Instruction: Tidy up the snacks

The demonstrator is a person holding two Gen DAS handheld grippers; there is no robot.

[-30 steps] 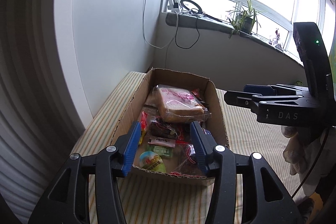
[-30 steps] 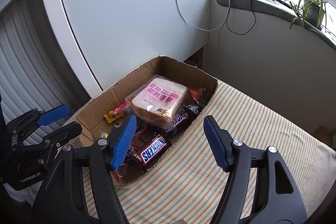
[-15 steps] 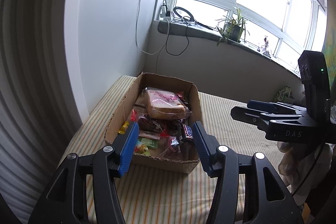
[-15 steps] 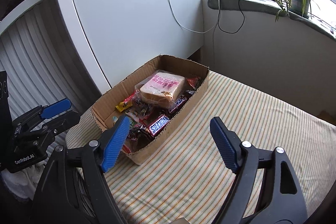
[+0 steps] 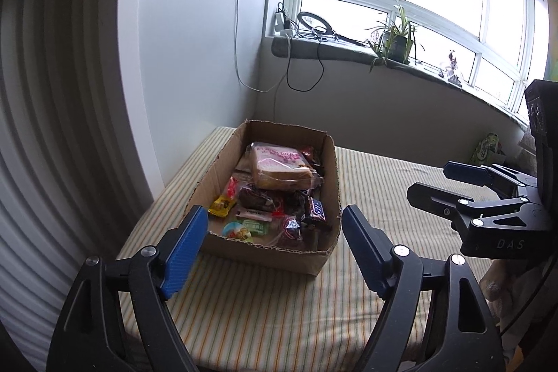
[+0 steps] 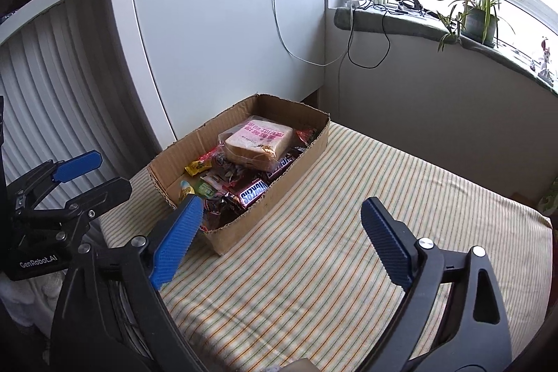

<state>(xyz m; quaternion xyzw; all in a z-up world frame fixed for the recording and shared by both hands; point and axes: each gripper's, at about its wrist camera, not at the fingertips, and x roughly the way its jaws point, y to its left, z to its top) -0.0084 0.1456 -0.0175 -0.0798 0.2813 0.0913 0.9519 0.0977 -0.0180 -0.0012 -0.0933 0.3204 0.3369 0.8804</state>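
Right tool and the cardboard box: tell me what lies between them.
Only bare striped cloth lies between the empty, opening right tool and the cardboard box, as the right wrist view shows.

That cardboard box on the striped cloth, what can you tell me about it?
The cardboard box is a shallow, open-topped tray of plain brown corrugated card with rough, torn-looking rims and no lid. It sits flat on the striped cloth, near a white panel. It is filled with wrapped snacks: a bagged bread loaf lies on top at the far end, and a Snickers bar near the front. Neither gripper touches it.
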